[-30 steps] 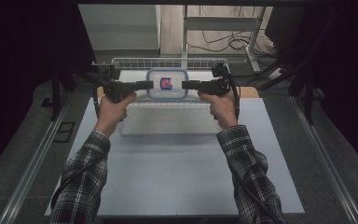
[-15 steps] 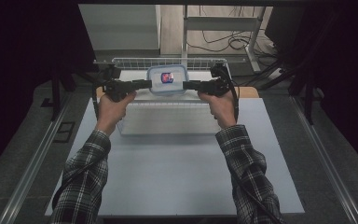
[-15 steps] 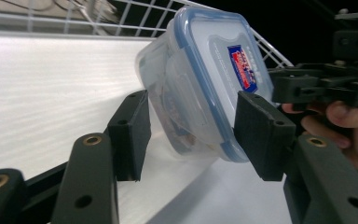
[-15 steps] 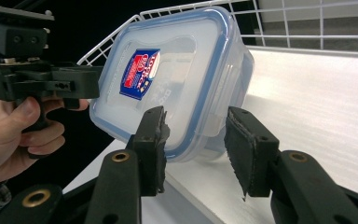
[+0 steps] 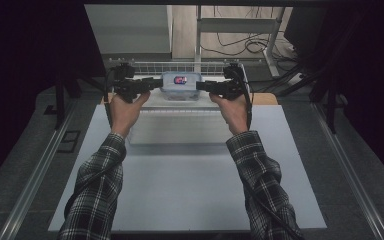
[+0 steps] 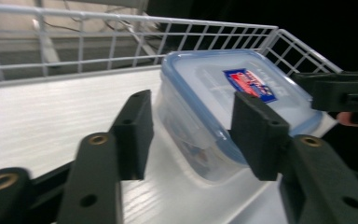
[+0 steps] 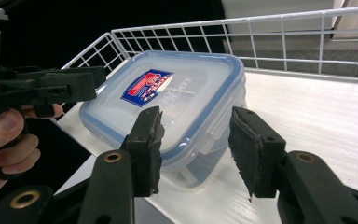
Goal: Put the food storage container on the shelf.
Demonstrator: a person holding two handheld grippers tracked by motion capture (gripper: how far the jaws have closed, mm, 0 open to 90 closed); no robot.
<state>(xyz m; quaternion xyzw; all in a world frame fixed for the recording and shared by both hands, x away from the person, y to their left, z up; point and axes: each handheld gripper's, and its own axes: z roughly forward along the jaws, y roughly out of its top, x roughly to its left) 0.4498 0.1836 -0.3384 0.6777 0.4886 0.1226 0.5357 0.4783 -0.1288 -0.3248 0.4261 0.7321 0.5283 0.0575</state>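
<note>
White surface (image 5: 190, 200), wire basket (image 5: 145, 66) at its far edge. The lidded container (image 5: 181, 86) sits inside, between your grippers. Left gripper (image 6: 191, 135) and right gripper (image 7: 196, 149) straddle opposite ends, fingers parted, not pressing; both equally near.

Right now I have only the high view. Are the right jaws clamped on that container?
Observer: No. The right gripper straddles the side latch of the container. Its jaws have just been opening, and one pad stands clear.
Operator: And the left?
Observer: The left gripper straddles a corner. Its jaws have just been opening too, and the near pad is off the wall.
Operator: Is the lid on?
Observer: Yes, the blue-rimmed lid sits flat, label up.
</note>
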